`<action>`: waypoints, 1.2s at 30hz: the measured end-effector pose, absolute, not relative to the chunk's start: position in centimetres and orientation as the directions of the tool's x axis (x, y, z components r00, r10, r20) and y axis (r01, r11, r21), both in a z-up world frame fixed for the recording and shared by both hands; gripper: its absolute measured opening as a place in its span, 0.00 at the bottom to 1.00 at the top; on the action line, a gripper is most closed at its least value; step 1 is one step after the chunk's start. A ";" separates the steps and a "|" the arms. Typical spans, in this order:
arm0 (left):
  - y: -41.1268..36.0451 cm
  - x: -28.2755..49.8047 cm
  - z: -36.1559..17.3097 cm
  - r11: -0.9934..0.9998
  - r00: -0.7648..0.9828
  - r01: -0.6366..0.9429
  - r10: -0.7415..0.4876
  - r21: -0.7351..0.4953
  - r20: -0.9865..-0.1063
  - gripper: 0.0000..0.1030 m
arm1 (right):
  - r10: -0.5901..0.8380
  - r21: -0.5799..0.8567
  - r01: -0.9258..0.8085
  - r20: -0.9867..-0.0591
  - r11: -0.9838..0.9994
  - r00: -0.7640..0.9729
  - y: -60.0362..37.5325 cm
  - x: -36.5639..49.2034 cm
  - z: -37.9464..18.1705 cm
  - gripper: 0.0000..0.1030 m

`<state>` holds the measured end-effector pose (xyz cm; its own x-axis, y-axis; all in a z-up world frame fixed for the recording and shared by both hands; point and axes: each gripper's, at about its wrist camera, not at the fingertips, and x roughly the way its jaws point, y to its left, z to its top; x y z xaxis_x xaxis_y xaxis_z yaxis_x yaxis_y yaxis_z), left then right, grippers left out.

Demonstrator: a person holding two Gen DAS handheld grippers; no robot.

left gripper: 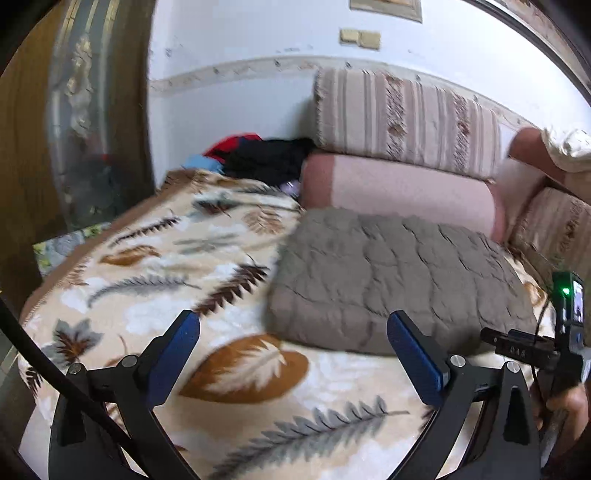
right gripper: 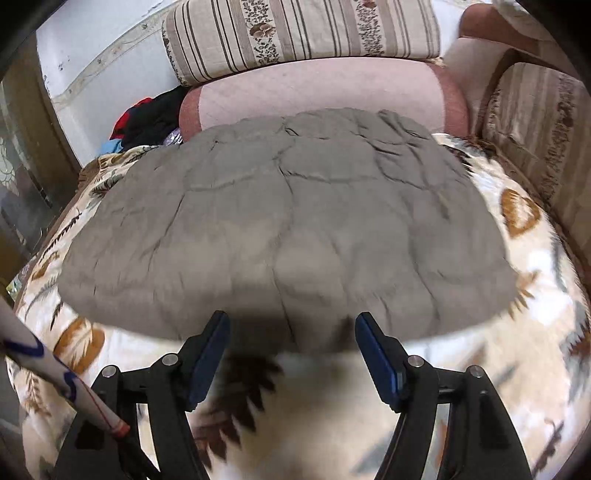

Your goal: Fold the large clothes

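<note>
A grey quilted garment (right gripper: 288,229) lies folded into a thick rectangular pad on a leaf-patterned blanket (right gripper: 535,295). In the left wrist view the grey garment (left gripper: 395,280) sits right of centre. My left gripper (left gripper: 291,328) is open and empty, above the blanket at the garment's front left corner. My right gripper (right gripper: 291,332) is open and empty, just in front of the garment's near edge. The right gripper's body shows at the right edge of the left wrist view (left gripper: 565,332).
A pink bolster (right gripper: 317,92) and striped cushions (right gripper: 303,33) line the wall behind the garment. A pile of red, black and blue clothes (left gripper: 258,155) lies in the back left corner. A wooden door (left gripper: 74,110) stands at left.
</note>
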<state>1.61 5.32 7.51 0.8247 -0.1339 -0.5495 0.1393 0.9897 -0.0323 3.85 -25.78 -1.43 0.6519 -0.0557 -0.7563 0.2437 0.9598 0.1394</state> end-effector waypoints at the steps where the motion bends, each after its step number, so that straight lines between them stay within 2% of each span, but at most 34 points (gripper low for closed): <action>1: 4.9 1.6 7.2 0.985 0.806 0.170 -0.159 -0.035 -0.571 0.98 | -0.067 0.127 0.249 -0.760 0.960 0.646 -25.7 2.8 -1.5 0.75; 10: 2.3 0.7 6.0 0.984 0.773 0.176 -0.123 0.024 -0.622 0.98 | -0.201 0.010 0.355 -0.810 0.935 0.551 -26.2 -1.9 -2.9 0.76; 18: 1.6 -0.1 5.4 0.988 0.770 0.144 -0.075 0.059 -0.634 0.98 | -0.282 -0.095 0.340 -0.780 0.935 0.558 -24.3 -3.4 -2.1 0.78; 36: 0.1 0.1 2.0 0.983 0.688 0.176 -0.079 0.060 -0.722 0.98 | -0.272 -0.080 0.352 -0.796 0.933 0.541 -22.9 -5.2 -2.2 0.79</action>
